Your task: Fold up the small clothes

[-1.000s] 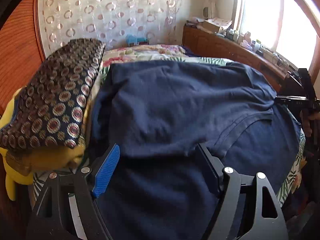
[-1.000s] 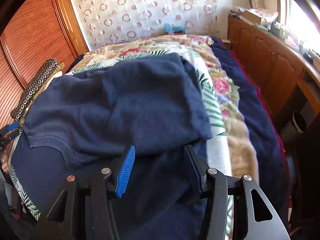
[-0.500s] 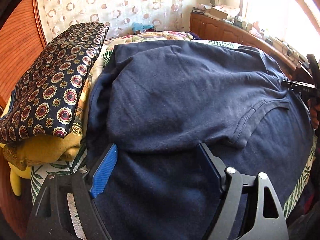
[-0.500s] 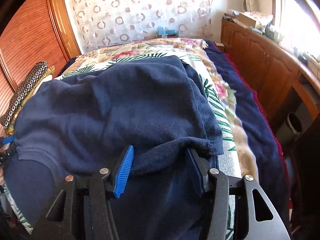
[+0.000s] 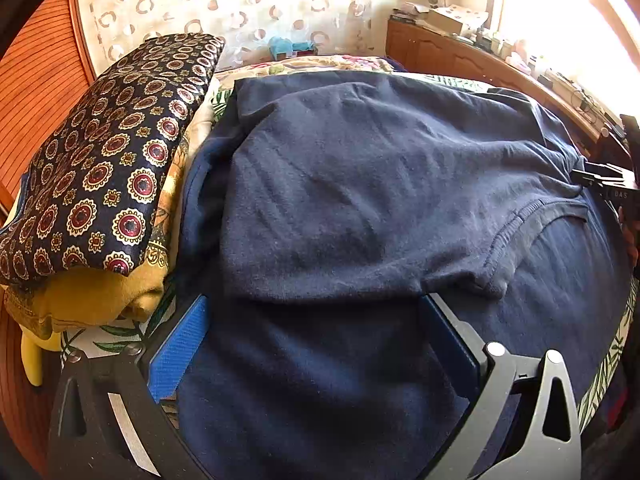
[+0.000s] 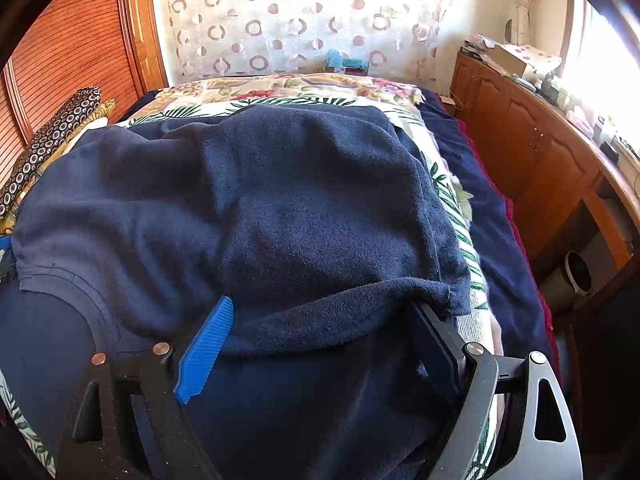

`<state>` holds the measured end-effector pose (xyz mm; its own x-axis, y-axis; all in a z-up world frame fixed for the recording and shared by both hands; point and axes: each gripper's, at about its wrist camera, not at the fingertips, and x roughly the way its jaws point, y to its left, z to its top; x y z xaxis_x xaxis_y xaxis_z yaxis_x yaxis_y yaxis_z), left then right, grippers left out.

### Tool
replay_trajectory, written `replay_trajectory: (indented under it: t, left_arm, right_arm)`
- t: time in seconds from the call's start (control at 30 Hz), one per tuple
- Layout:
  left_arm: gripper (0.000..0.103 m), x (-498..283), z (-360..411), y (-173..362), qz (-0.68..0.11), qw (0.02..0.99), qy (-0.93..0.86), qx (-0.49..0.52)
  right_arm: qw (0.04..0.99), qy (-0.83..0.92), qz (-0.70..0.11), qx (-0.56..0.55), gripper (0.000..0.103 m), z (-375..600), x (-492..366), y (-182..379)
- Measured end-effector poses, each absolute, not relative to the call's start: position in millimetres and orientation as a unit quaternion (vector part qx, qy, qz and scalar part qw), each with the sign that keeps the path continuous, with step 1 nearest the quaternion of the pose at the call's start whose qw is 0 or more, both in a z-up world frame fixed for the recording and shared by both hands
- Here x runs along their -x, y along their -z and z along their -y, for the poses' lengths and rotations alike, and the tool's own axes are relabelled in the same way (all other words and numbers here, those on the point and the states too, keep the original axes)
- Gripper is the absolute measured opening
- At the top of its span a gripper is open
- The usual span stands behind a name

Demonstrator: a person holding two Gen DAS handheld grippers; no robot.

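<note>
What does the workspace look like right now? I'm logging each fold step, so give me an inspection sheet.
Surface: bed with a leaf-print sheet.
Job's things: navy garment folded over on itself, its folded edge lying between both pairs of fingers.
Clutter: stack of folded clothes, patterned one on top, yellow below, beside the garment.
Grippers: left gripper and right gripper both opening, jaws wide, pads off the cloth.
Cables: nothing seen.
Surroundings: wooden cabinet with small items by a bright window; circle-print curtain; slatted wooden door.
</note>
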<state>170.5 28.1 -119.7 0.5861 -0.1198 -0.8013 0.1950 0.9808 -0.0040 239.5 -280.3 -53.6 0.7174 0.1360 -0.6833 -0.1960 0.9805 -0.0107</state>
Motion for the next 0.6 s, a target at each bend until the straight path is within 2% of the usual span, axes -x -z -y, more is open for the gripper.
replay_trajectory:
  t: [0.03, 0.2, 0.37, 0.47, 0.6]
  left_arm:
    - [0.103, -170.0, -28.6, 119.1, -0.448, 0.888, 0.092, -0.044]
    - [0.088, -155.8, -56.0, 101.9, -0.412, 0.904, 0.113, 0.033]
    - [0.05, -154.3, -80.9, 90.6, -0.39, 0.913, 0.088, 0.085]
    - [0.038, -157.8, -83.0, 95.2, -0.397, 0.911, 0.078, 0.084]
    - [0.036, -170.2, -75.4, 104.2, -0.412, 0.906, 0.071, 0.07]
  right_arm:
    - [0.926, -0.09, -0.365, 0.041, 0.088, 280.9, -238.9, 53.3]
    - [0.926, -0.089, -0.364, 0.041, 0.088, 278.7, -236.4, 52.3]
    - [0.926, -0.09, -0.364, 0.041, 0.088, 279.1, -236.4, 52.5]
    - [0.926, -0.09, -0.364, 0.041, 0.088, 279.0, -236.1, 52.6]
    - [0.926, -0.09, -0.364, 0.041, 0.088, 279.4, -237.1, 53.0]
